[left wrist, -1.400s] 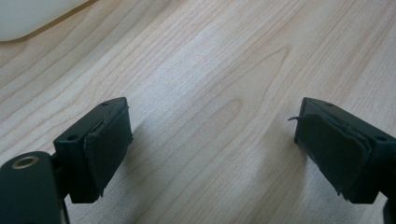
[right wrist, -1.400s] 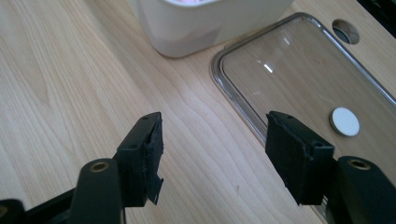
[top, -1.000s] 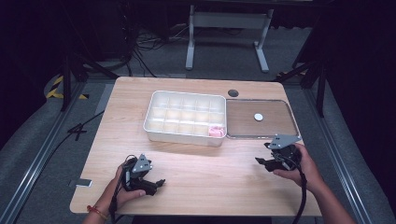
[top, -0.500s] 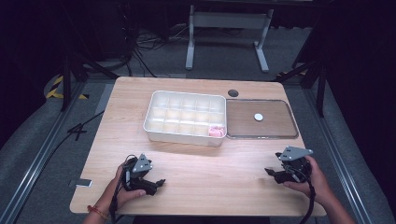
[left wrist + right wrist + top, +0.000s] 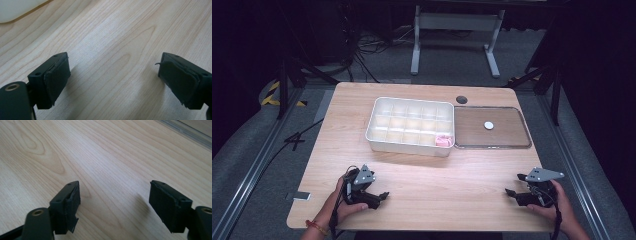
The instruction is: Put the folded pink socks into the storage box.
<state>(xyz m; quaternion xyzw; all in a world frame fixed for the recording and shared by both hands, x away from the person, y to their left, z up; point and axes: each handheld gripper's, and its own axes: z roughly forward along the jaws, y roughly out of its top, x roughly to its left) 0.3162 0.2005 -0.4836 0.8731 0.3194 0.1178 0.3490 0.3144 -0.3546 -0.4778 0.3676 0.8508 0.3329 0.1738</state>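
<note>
Sitting at the middle of the high view, on the wooden table [image 5: 452, 180]: 1 white compartment box [image 5: 407, 147], open at the top, split into 3 rows of cells, the count per row being too small to tell. Lying in the cell at the box's lower right corner: 1 pink item [image 5: 443, 140], its kind unclear. Showing pale and bare: all the other cells.

Touching the box's right wall, or lying just beside it: 1 flat clear tray [image 5: 512, 146] with a low rim. Resting near its centre: 1 small white disc [image 5: 488, 125]. Lying just above the seam between box and tray: 1 dark round spot [image 5: 461, 99] in the tabletop.

Resting at the lower left of the high view, in 1 hand: the left gripper [image 5: 382, 196], pointing right, well apart from the box. Standing wide apart in the left gripper view [image 5: 113, 80]: its 2 black jaws, with bare wood grain between them and a white corner of the box [image 5: 17, 8] peeking in at the upper left.

Resting at the lower right of the high view, in the other hand: the right gripper [image 5: 513, 184], pointing left, below the tray and well apart from it. Having just been opening and now standing wide in the right gripper view [image 5: 115, 205]: its 2 jaws, clamping nothing, with wood between them and the tray's edge [image 5: 185, 130] crossing the upper right corner.

Counting up: 2 containers, 1 pink item, 1 disc, 2 grippers, 2 hands.
</note>
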